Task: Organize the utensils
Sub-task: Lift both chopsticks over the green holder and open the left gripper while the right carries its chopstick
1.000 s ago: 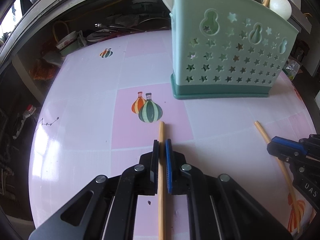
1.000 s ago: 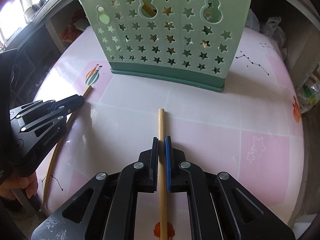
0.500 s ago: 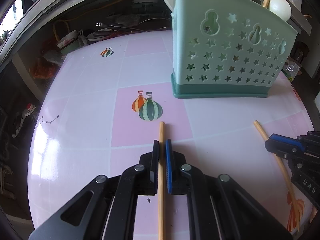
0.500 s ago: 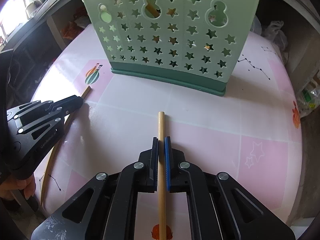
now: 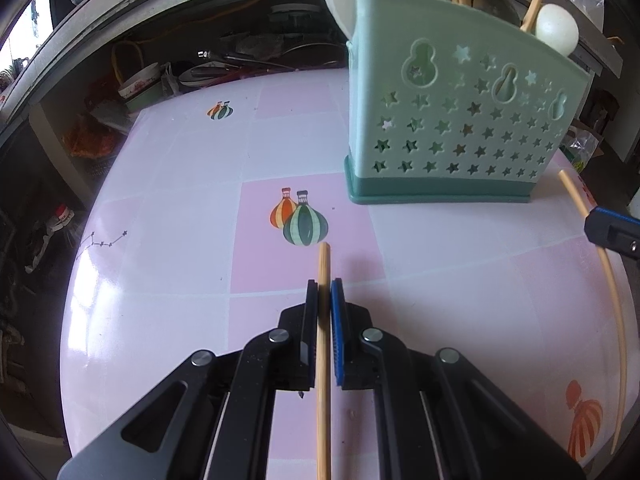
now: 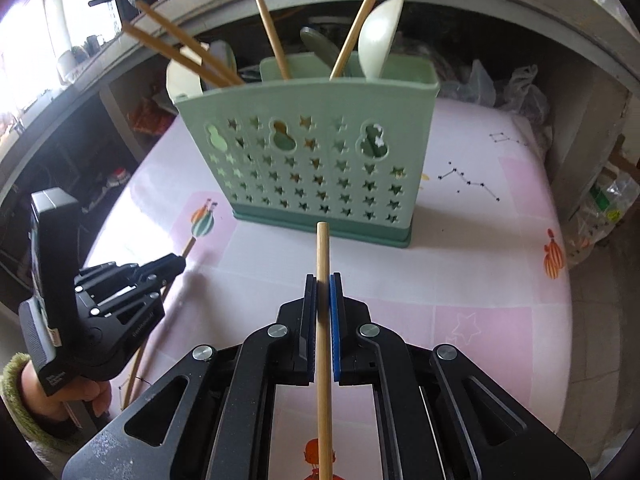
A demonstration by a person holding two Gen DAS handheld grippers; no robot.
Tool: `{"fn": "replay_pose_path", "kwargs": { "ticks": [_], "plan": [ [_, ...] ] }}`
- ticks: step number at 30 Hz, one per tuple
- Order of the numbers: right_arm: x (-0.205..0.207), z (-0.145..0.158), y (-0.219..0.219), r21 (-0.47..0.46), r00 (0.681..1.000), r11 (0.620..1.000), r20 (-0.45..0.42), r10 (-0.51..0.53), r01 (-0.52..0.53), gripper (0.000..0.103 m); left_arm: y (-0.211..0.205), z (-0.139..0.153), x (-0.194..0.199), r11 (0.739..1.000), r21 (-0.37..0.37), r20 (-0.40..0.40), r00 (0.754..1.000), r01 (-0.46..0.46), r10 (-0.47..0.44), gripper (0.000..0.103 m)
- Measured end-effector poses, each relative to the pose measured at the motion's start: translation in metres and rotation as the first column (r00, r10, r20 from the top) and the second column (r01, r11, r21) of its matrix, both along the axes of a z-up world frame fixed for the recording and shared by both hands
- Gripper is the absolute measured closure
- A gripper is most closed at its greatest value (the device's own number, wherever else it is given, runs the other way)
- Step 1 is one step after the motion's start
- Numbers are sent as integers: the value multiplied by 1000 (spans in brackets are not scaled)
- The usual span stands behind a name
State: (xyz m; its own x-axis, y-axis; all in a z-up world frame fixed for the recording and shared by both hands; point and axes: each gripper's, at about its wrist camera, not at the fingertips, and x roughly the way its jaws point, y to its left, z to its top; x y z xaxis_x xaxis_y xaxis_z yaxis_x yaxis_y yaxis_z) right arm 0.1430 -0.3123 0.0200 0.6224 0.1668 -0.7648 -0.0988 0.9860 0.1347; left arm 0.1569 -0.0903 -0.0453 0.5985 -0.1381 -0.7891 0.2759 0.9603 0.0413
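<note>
On the far left of the right wrist view, left gripper (image 6: 178, 261) low over the table (image 6: 480, 272), fingers clamped on a chopstick (image 6: 188, 246) whose tip pokes out toward a printed balloon (image 6: 203, 222); rest of that stick running back under the tool. Same grip seen from the left wrist camera: left gripper (image 5: 324, 286) pinched tight on the chopstick (image 5: 323, 264), tip just short of a striped balloon print (image 5: 305, 225), stick passing straight back between the fingers.

Moving right, centre of the table: green holder (image 6: 316, 160) upright, star and gourd cut-outs across its front, darker base touching the cloth. Sticking out of its top: several chopsticks (image 6: 268, 24) leaning at different angles, plus a pale spoon (image 6: 378, 40) in the right-hand part. Which compartment each stick sits in, hard to tell.

In front of the holder, right gripper (image 6: 323, 280) raised above the table, fingers closed firmly on a second chopstick (image 6: 323, 248), its tip pointing at the holder's base, apart from it.

Far right in the left wrist view: holder (image 5: 460, 128) standing beyond the balloon print, and at the frame edge the right gripper (image 5: 610, 230) partly cut off, gripping its chopstick (image 5: 616, 304), which curves down the right side under the fisheye. Pink and white squares all over the table (image 5: 160, 240).
</note>
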Motion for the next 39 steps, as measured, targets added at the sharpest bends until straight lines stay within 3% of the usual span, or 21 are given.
{"fn": "replay_pose_path", "kwargs": {
  "ticks": [5, 11, 20, 25, 32, 35, 39],
  "plan": [
    [-9, 21, -11, 32, 998, 999, 59, -24, 22, 99, 15, 27, -14, 997, -79, 69, 998, 18, -13, 97],
    [-18, 33, -23, 90, 993, 995, 100, -57, 48, 99, 44, 83, -39, 983, -180, 191, 982, 46, -11, 97],
    [-19, 36, -27, 127, 988, 991, 140, -58, 40, 99, 66, 160, -60, 935, -332, 323, 946, 128, -15, 98],
    [-22, 36, -32, 144, 985, 988, 156, -69, 47, 99, 55, 193, -55, 900, -377, 362, 929, 220, -75, 98],
    [-25, 34, -42, 166, 982, 983, 158, -101, 75, 99, 19, 243, -40, 854, -381, 422, 888, 355, -181, 98],
    [-25, 34, -44, 170, 982, 982, 156, -110, 83, 99, 3, 268, -34, 836, -362, 473, 854, 412, -215, 98],
    [-26, 36, -47, 174, 979, 980, 161, -125, 97, 99, -15, 294, -24, 834, -326, 531, 816, 446, -228, 98]
  ]
}}
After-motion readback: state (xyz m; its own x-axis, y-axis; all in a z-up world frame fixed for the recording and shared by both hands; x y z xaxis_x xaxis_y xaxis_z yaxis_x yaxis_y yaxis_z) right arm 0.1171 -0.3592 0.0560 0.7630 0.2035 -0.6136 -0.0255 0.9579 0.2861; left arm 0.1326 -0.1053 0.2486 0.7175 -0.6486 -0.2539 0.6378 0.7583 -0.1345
